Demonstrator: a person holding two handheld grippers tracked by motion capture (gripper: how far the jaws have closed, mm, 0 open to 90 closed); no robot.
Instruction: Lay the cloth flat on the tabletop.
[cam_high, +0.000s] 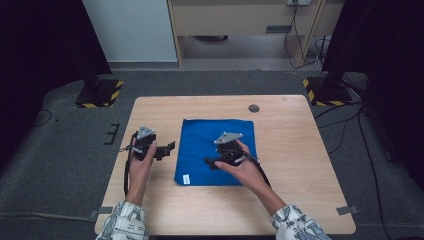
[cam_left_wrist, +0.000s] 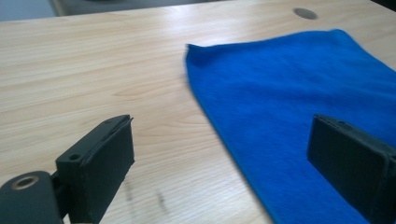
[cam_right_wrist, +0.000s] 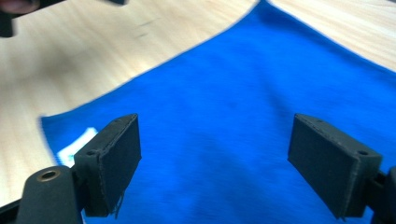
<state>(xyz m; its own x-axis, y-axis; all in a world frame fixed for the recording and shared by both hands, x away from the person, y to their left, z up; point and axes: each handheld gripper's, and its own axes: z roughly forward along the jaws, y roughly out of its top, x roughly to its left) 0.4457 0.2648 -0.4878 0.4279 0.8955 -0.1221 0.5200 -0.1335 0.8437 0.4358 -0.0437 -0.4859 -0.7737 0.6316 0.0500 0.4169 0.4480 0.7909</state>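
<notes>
Two grippers in my hands, both over the table (cam_high: 300, 150), and I'm reading the high view from the near edge outward. Nearest me come my patterned sleeves (cam_high: 125, 222) at the bottom, forearms reaching forward. My left gripper (cam_high: 167, 148) sits at about nine o'clock of the blue cloth (cam_high: 200, 135), over bare wood just beside the cloth's left edge, jaws spread wide with nothing between them. In the left gripper view one jaw stands over wood, the other over the cloth (cam_left_wrist: 299, 93). My right gripper (cam_high: 210, 161) hangs over the cloth itself, toward its near right part, jaws also apart and empty; in the right gripper view I see only blue fabric (cam_right_wrist: 224, 116) between them, unpinched. The cloth lies flat at the middle of the table, a small white tag (cam_high: 185, 179) at its near left corner, around seven o'clock. Farther out, at one o'clock of the cloth, a dark round hole (cam_high: 254, 108) marks the tabletop.
</notes>
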